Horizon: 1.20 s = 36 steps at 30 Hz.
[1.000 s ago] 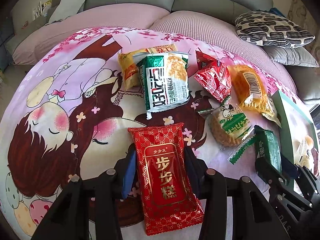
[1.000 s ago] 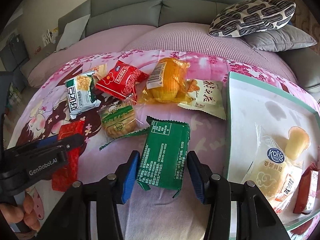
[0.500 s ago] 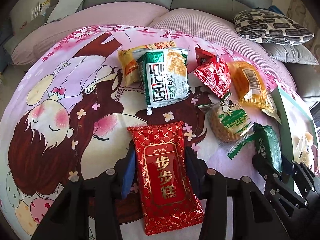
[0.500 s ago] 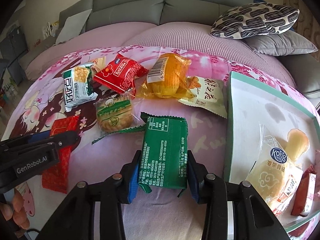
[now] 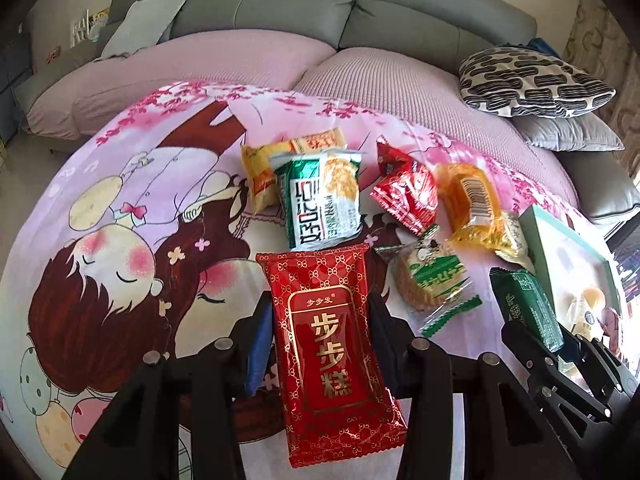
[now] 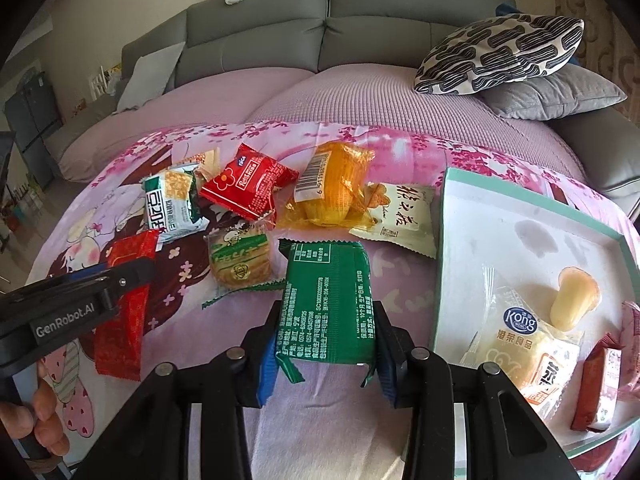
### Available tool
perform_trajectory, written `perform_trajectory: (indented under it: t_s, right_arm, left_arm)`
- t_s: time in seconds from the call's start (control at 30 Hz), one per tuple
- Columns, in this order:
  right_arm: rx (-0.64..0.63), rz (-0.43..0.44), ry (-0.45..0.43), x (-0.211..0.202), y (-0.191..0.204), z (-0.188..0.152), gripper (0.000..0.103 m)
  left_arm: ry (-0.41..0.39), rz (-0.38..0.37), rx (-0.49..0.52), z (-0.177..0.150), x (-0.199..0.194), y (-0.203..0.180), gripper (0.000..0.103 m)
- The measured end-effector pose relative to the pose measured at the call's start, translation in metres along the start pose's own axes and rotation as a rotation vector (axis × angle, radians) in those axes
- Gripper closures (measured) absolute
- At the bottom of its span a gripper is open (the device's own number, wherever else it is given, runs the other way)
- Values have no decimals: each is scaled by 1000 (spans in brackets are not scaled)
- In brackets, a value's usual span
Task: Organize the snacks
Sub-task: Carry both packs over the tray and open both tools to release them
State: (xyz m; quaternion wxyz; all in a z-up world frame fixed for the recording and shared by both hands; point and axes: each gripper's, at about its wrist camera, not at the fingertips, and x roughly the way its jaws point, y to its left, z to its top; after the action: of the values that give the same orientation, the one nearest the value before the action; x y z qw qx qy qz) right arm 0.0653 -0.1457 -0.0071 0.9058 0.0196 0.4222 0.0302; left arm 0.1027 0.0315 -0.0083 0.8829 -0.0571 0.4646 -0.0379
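Note:
My left gripper (image 5: 318, 344) is shut on a long red packet (image 5: 324, 340) with gold characters, lifted a little off the cartoon bedsheet; the packet also shows in the right wrist view (image 6: 124, 300). My right gripper (image 6: 326, 344) is shut on a green packet (image 6: 328, 304), also seen in the left wrist view (image 5: 528, 308). A white tray with a teal rim (image 6: 444, 248) lies to the right and holds a Kong cake packet (image 6: 524, 344), a jelly cup (image 6: 572, 300) and a red bar (image 6: 596, 384).
Loose snacks lie ahead on the sheet: a green-white packet (image 5: 320, 204), a yellow packet (image 5: 264, 164), a red packet (image 6: 248, 188), an orange bag (image 6: 332, 184), a white packet (image 6: 404, 216), a round cookie pack (image 6: 240, 260). Patterned pillow (image 6: 500, 52) and grey sofa behind.
Both grippers have lifted slightly with their packets; the red packet now overlaps the green-white packet's lower edge in view. The right jaws closed tighter on the green packet.

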Motion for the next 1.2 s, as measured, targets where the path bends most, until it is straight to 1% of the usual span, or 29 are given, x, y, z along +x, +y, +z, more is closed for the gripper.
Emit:
perform_trajectory:
  t_s: [0.13,0.23,0.4,0.6,0.97,1.1,1.2]
  right_arm:
    - [5,2,-34,-12,-3,4,60]
    - [8,2,-40,-16,-4,5,60]
    - [18,3,-42,-18,-9,6,60]
    - [53,-6,-67,-28,-24,8,60]
    - [175,-58,-131,-51,-74,12,60]
    - [229,-103,-165,-64,-101,11,60]
    - [279,-156,-177,-71,-125,8,60]
  left_arm:
    - [-43,-8,11,3,-13,-5,56]
    - [-64,-20,26,5,-19,-11,56]
    - [-74,-38,58,7,-23,-25,56]
    - [-88,-55,99,8,-27,-44,56]
    - [-109,-103,186,13,-33,-89,56]
    - [-115,-139,231,15,-35,-113,56]
    - [-118,-154,275,18,-36,-135,56]
